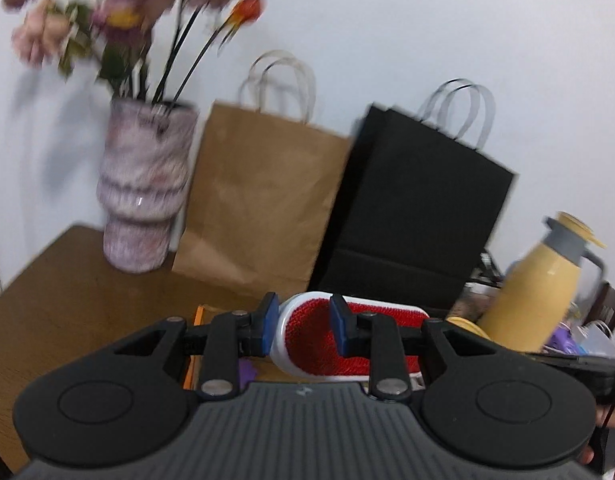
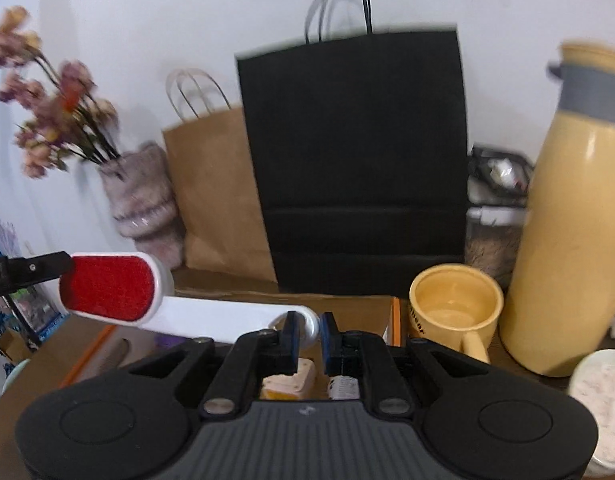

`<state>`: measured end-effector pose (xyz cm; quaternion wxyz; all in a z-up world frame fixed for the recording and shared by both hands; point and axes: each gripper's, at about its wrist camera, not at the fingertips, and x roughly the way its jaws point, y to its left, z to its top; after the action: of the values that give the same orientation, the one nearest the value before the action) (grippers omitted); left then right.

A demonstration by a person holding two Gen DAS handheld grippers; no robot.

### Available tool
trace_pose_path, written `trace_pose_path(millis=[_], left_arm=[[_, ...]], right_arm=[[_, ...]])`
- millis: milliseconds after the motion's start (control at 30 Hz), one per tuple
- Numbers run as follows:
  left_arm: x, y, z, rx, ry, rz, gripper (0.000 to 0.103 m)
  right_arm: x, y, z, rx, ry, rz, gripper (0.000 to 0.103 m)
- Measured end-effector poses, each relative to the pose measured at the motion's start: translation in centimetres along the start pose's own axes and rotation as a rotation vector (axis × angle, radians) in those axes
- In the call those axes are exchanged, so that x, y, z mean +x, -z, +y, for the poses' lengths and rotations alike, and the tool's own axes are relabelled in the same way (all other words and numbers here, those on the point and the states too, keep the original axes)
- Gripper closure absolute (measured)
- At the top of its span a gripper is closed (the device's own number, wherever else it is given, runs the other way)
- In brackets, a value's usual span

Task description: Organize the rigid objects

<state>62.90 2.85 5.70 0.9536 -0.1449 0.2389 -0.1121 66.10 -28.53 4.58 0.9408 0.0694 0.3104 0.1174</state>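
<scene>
Both hand-held grippers (image 1: 303, 326) (image 2: 307, 336) hold the lint brush (image 2: 111, 288) level, one at each end.

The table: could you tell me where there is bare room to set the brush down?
Bare table lies in front of the vase and brown bag. Around the mug, flask and bowl it is crowded. Both the left gripper and right gripper hold the brush.
</scene>
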Motion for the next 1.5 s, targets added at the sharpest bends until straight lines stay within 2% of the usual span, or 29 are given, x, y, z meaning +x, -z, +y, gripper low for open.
trace_pose_path(millis=[133,233,400,500,567,600,667,700,733,800,833,900,1267,1500], left_arm=[[3.4,1.4,1.8,-0.047,-0.017,0.06,0.075],[5.0,2.7,2.7,-0.051,-0.048,0.112,0.075],[7.2,4.4,3.0,0.005,-0.104,0.204,0.074],[7.8,4.9,2.8,0.027,-0.139,0.228,0.074],[7.7,4.8,2.8,0.002,-0.144,0.227,0.067],[7.7,4.8,2.6,0.009,-0.16,0.227,0.06],[7.6,4.9,1.8,0.05,-0.193,0.226,0.056],[7.4,4.9,1.5,0.056,-0.206,0.222,0.049],[7.1,4.8,1.2,0.057,-0.209,0.219,0.045],[6.4,4.6,0.9,0.046,-0.206,0.219,0.035],[6.0,4.4,0.7,0.045,-0.211,0.214,0.029],[4.9,4.2,0.3,0.05,-0.226,0.2,0.025],[-1.8,4.0,-0.5,0.039,-0.264,0.165,0.021],[-8.2,4.9,-1.4,0.059,-0.274,0.084,0.018]], right_arm=[[4.1,0.0,-0.9,0.017,0.017,0.063,0.092],[6.5,0.1,-0.7,-0.018,0.03,0.115,0.092],[10.0,0.9,-0.7,-0.053,0.05,0.184,0.092],[10.5,0.7,-0.4,-0.056,0.048,0.182,0.089],[10.8,0.6,0.0,-0.08,0.049,0.183,0.088],[11.0,0.5,0.2,-0.087,0.05,0.192,0.088],[11.2,0.5,0.7,-0.107,0.057,0.196,0.087],[11.1,0.5,0.9,-0.115,0.068,0.196,0.078],[11.0,0.5,1.0,-0.12,0.073,0.194,0.064],[10.5,0.4,1.0,-0.106,0.073,0.195,0.043],[10.1,0.4,1.0,-0.094,0.063,0.188,0.043],[9.1,0.3,1.1,-0.084,0.046,0.171,0.043],[3.3,1.4,3.0,-0.093,0.018,0.154,0.043],[-3.1,3.6,4.5,-0.102,-0.006,0.055,0.043]])
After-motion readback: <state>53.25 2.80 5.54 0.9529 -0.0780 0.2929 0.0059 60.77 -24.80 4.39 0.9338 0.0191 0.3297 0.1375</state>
